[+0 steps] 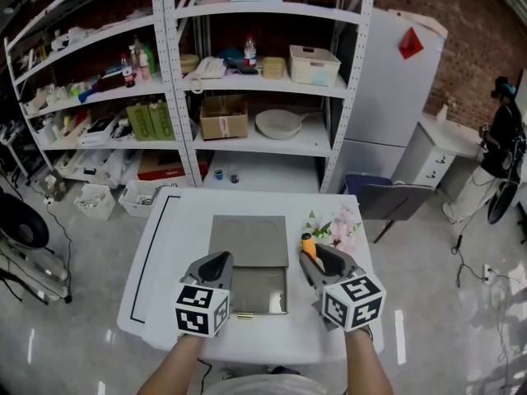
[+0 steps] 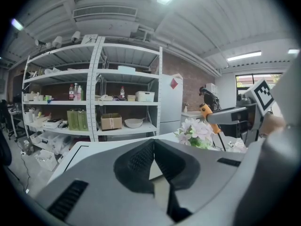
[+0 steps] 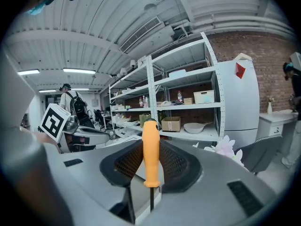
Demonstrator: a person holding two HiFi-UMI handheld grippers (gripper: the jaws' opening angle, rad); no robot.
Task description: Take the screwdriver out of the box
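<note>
Right claw (image 3: 150,171): clamped on orange-handled screwdriver with thin dark shaft (image 3: 151,147), pads tight on both sides of the handle, no gap showing. Long axis near upright, crosswise to the claw's pointing direction, with the handle end above the jaws and the shaft hanging below them. Centred between the pads, not skewed to either one.

Left claw (image 2: 153,163): pressed together at the tips, nothing between. Roughly level with right claw, well apart from it, idle.

Below and left of right claw, between the two claws: flat grey box with lid folded back (image 1: 249,290). Screwdriver outside the box outline in the head view, just beside its right edge, over white tabletop (image 1: 165,245). Just ahead of right claw, near the handle end: pale pink artificial flowers (image 1: 339,220).

Judgement: looks out of the box, so probably only a set-down left, on bare tabletop right of the box. With the shaft pointing down, needs tilting flat before release or risks tipping and rolling. Best kept short of the flowers.
</note>
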